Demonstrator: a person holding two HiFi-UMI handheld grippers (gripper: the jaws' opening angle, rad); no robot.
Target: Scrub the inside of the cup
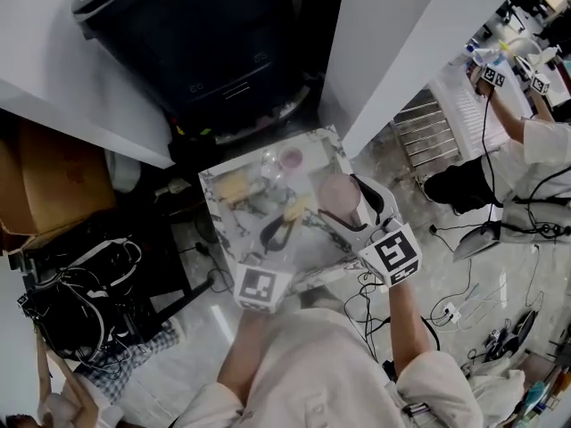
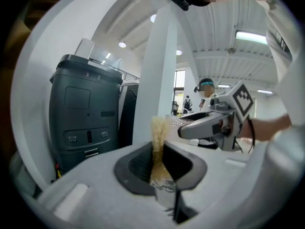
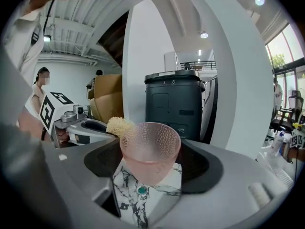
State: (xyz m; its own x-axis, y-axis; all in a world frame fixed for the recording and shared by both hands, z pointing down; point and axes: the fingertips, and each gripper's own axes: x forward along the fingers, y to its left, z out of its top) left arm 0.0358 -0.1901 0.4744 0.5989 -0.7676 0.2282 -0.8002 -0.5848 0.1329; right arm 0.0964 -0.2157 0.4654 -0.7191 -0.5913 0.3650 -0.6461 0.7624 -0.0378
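A pink dimpled glass cup [image 3: 150, 149] stands upright between the jaws of my right gripper [image 3: 150, 168], which is shut on it. In the head view the cup [image 1: 338, 194] and right gripper [image 1: 343, 205] hang over the marble-patterned table [image 1: 217, 205]. My left gripper [image 2: 159, 163] is shut on a yellow sponge [image 2: 157, 144] that sticks up edge-on from its jaws. In the right gripper view the sponge [image 3: 119, 126] sits just left of the cup's rim, outside the cup. In the head view the left gripper [image 1: 285, 223] is left of the cup.
The table also holds a clear glass item [image 1: 268, 165], a pink round thing [image 1: 292, 157] and a yellowish object [image 1: 234, 188]. A dark bin [image 1: 201, 38] stands behind, a cardboard box [image 1: 49, 181] at left. Cables lie on the floor. Another person [image 1: 526, 154] works at right.
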